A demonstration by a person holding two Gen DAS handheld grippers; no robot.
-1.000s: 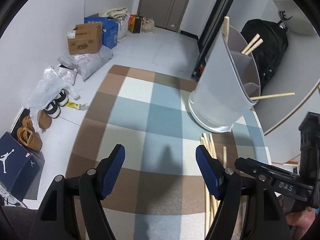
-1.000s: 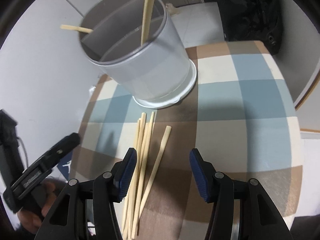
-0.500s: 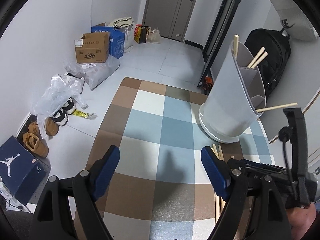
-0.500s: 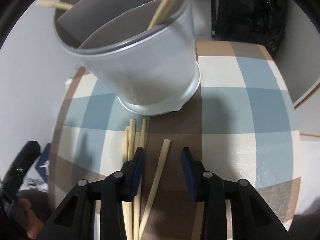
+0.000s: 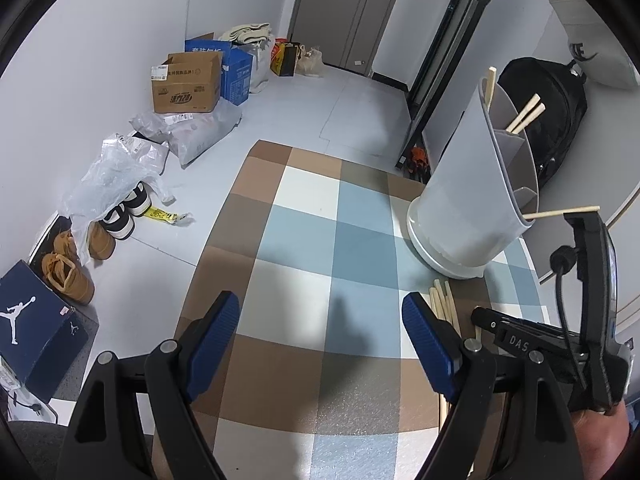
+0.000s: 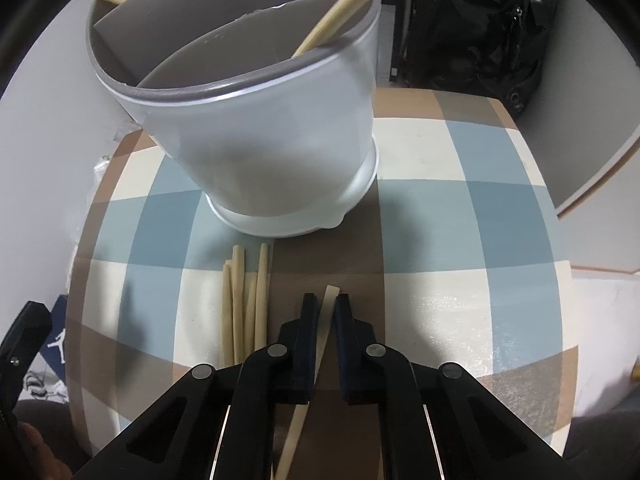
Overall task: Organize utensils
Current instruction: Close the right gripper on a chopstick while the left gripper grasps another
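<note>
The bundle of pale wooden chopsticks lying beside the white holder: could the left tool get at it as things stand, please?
Probably yes. The left tool is open and empty, with the bundle of pale wooden chopsticks just beyond its finger; the right tool, shut on a separate single chopstick, crowds that side.

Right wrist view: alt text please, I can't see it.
The right gripper has just closed on a single chopstick lying on the checked table. More chopsticks lie to its left, in front of a grey divided holder.
</note>
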